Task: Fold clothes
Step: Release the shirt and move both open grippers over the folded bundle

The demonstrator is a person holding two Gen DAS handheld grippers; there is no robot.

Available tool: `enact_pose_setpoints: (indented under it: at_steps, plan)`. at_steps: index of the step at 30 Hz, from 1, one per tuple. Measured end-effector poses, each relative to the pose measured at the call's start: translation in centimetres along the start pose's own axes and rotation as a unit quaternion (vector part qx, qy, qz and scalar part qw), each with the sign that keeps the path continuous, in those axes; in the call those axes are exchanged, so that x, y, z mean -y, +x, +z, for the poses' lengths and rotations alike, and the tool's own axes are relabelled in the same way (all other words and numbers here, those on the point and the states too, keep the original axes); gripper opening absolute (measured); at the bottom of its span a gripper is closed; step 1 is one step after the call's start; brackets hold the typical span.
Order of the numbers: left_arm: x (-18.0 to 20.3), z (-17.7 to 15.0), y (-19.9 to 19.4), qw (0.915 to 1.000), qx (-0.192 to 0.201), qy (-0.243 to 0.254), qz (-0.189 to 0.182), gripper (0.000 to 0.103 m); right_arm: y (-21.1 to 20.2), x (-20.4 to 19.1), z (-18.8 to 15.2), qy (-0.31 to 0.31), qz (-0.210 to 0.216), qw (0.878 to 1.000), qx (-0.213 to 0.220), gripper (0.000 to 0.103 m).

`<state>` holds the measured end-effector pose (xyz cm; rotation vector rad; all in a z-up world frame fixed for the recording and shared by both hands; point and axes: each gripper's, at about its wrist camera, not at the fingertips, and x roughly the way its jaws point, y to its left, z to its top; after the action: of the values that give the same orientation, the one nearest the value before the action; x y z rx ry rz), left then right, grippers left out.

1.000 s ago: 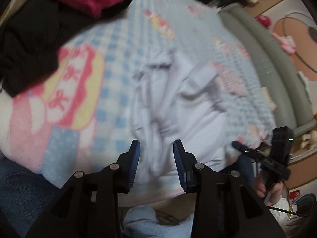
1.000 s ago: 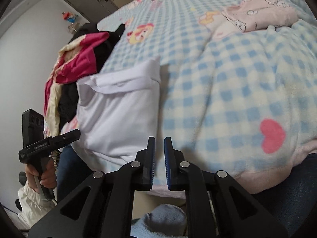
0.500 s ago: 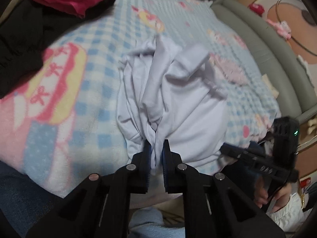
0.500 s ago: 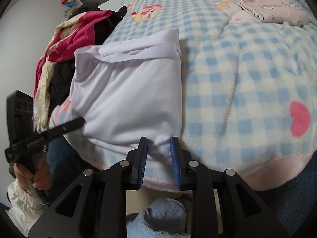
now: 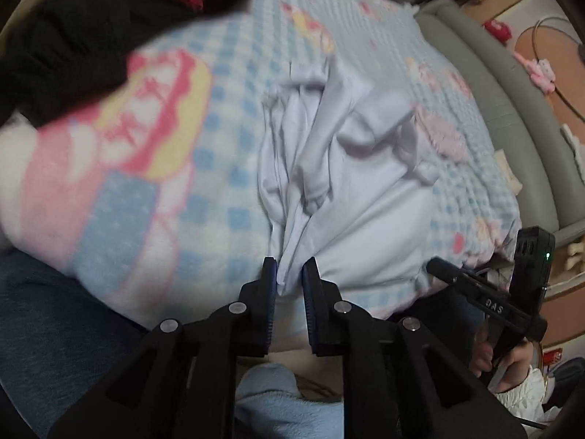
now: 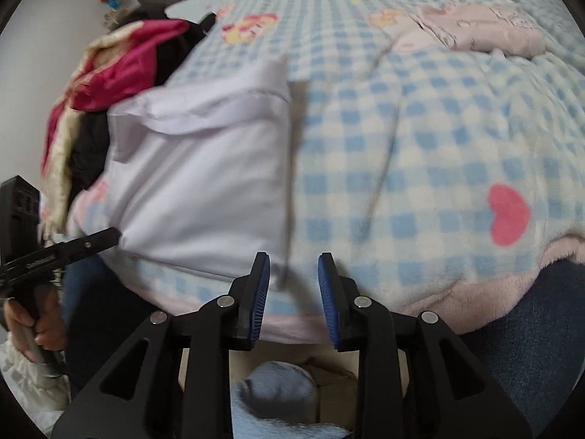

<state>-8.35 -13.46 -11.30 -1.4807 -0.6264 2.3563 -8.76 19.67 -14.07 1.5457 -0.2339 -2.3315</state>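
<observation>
Lying on a blue-and-white checked blanket (image 6: pixel 420 153), the white garment (image 5: pixel 365 197) sits near the front edge of the bed, close to the person. In the left wrist view its left part is gathered into many long wrinkles, and its right part is more smooth. In the right wrist view the same garment (image 6: pixel 204 179) looks flat, with a folded band across its far end.

The left gripper (image 5: pixel 289 278) points down at the near hem of the garment. A bunched fold of white cloth stands between its blue pads (image 5: pixel 270 281), and the cloth touches the left pad. The jaws are opening at this moment, and a small gap shows beside the right pad, so I cannot tell if the cloth is really pinched.

The right gripper (image 6: pixel 294 274) is at the near right corner of the garment. Its jaws are opening too, and its blue pads (image 6: pixel 261 285) stand clearly apart. The corner of the cloth is blurred between them, near the left pad, and the pads do not press on it.

A pile of clothes (image 6: pixel 109 84), pink, black and cream, lies at the far left side of the bed. A pale pink cloth with small drawings (image 6: pixel 475 33) lies far on the right. A red heart (image 6: pixel 508 216) is printed on the blanket near its front edge.
</observation>
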Motion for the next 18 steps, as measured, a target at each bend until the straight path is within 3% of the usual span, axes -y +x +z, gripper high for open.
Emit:
enact_pose_setpoints:
  at_steps: [2, 4, 9, 11, 14, 15, 16, 17, 18]
  plan:
    - [1.1, 1.1, -1.6, 0.9992, 0.028, 0.027, -0.003, 0.021, -1.2, -0.5, 0.9, -0.016, 0.014, 1.0, 0.016, 0.028]
    - [2.7, 2.8, -2.4, 0.9969, 0.05, 0.06, -0.008, 0.056, -1.9, -0.8, 1.8, -0.025, 0.031, 0.999, 0.028, 0.028]
    - [5.8, 7.3, -0.9, 0.9877, 0.071, 0.139, 0.008, 0.057, -1.8, -1.0, 5.3, -0.038, 0.025, 0.998, 0.045, 0.029]
    - [6.6, 8.2, 0.9, 0.9838, 0.052, 0.17, 0.025, 0.057, -1.1, -1.5, 6.6, -0.042, 0.028, 0.998, 0.049, 0.03]
    - [7.9, 8.6, 3.1, 0.9788, 0.029, 0.198, 0.041, 0.054, 0.2, -2.3, 8.0, -0.054, 0.026, 0.997, 0.043, 0.034]
    - [8.0, 8.6, 3.3, 0.9783, 0.031, 0.2, 0.043, 0.044, 0.9, -2.4, 8.4, -0.056, 0.024, 0.997, 0.038, 0.034]
    - [8.0, 8.5, 3.4, 0.9779, 0.035, 0.201, 0.046, 0.016, 1.2, -2.4, 8.5, -0.056, 0.024, 0.997, 0.036, 0.034]
    - [7.8, 8.5, 3.2, 0.9781, 0.045, 0.196, 0.052, 0.004, 1.6, -2.3, 8.6, -0.055, 0.024, 0.998, 0.035, 0.034]
    - [7.7, 8.6, 2.9, 0.9784, 0.059, 0.189, 0.059, 0.005, 1.9, -2.3, 8.8, -0.054, 0.025, 0.998, 0.033, 0.034]
